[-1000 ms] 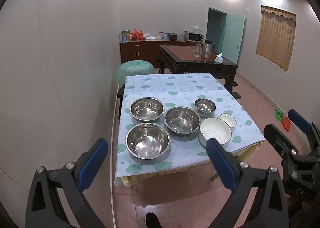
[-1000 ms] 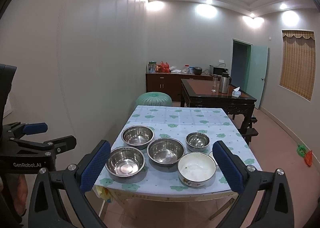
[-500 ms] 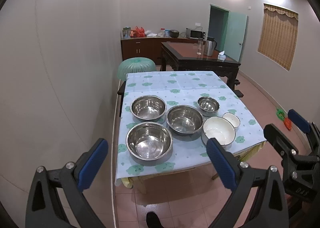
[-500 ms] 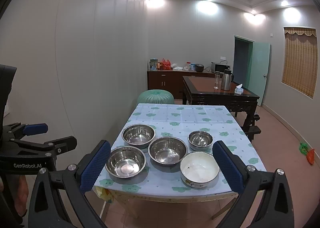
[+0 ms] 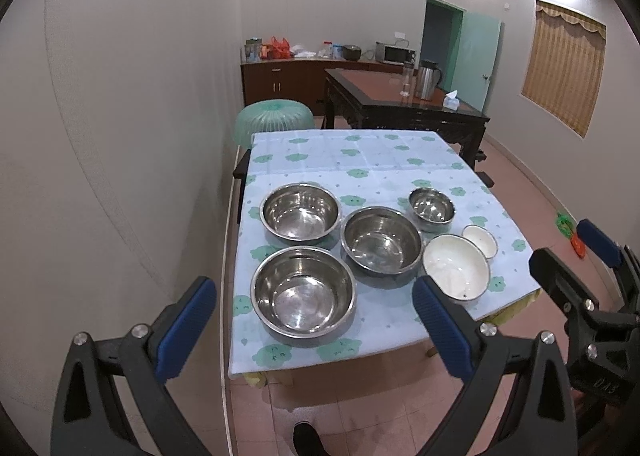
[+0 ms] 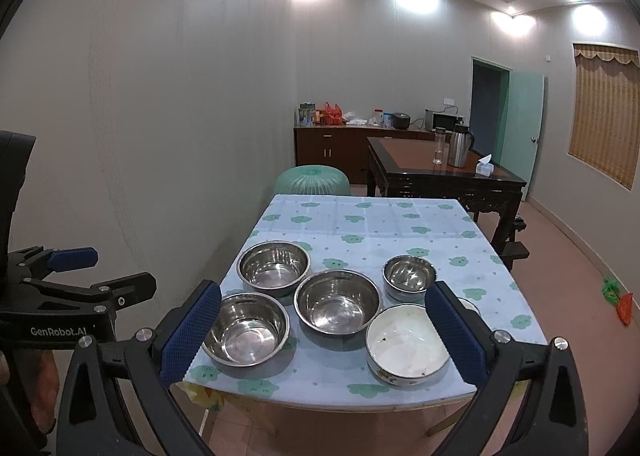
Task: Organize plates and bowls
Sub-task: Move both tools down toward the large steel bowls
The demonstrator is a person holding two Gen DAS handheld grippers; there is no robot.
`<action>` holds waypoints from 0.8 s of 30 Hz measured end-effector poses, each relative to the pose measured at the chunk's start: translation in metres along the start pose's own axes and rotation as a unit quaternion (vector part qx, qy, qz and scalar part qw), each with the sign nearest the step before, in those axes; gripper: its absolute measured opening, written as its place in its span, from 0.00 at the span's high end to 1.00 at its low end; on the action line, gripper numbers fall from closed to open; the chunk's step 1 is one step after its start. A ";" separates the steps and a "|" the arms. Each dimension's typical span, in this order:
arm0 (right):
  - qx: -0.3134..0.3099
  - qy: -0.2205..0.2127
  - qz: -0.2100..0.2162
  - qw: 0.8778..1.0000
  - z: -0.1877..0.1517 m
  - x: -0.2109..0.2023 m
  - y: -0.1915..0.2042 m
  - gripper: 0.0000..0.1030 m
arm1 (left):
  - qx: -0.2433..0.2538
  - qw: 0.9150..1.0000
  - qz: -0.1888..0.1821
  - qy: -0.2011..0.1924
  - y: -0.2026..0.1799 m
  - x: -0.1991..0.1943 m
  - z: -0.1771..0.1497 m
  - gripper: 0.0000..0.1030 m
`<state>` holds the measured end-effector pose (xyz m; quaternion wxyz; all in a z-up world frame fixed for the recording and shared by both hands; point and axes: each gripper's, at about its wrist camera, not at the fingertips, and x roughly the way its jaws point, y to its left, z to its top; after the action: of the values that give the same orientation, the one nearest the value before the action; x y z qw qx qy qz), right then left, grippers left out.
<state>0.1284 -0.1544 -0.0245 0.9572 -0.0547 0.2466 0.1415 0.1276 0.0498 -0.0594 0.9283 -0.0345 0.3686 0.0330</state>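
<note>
Several bowls stand on a table with a pale blue cloth (image 5: pixel 360 155). Three large steel bowls sit at the near left (image 5: pixel 303 292), behind it (image 5: pixel 300 211) and in the middle (image 5: pixel 382 240). A small steel bowl (image 5: pixel 432 204) is at the right. A large white bowl (image 5: pixel 456 266) and a small white bowl (image 5: pixel 480 239) sit at the near right. The large white bowl also shows in the right wrist view (image 6: pixel 408 342). My left gripper (image 5: pixel 312 326) and right gripper (image 6: pixel 320 330) are open and empty, held short of the table's near edge.
A pale wall runs close along the table's left side. A green stool (image 5: pixel 274 117) stands behind the table. A dark wooden table (image 5: pixel 404 103) with a kettle and a counter with a microwave stand further back. The floor is tiled.
Both grippers have moved closer to the table, so the bowls look larger and nearer. Both stay open and empty. The bowls have not moved.
</note>
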 end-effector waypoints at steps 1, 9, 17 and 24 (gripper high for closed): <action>0.000 0.002 -0.002 1.000 0.001 0.005 0.000 0.01 | -0.002 1.000 0.001 0.004 0.002 0.005 0.002 0.03; -0.007 0.026 -0.014 1.000 0.012 0.053 0.009 0.01 | -0.024 0.999 -0.009 0.031 0.028 0.049 0.021 0.03; 0.002 0.052 -0.002 0.999 0.028 0.102 0.021 0.01 | -0.028 0.998 -0.012 0.047 0.052 0.083 0.033 0.03; 0.012 0.076 0.011 0.997 0.033 0.136 0.026 0.01 | -0.036 0.997 -0.005 0.072 0.065 0.114 0.041 0.03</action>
<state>0.2497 -0.0904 -0.0631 0.9345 -0.0507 0.3211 0.1447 0.2327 0.1224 -0.1109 0.8976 -0.0717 0.4332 0.0393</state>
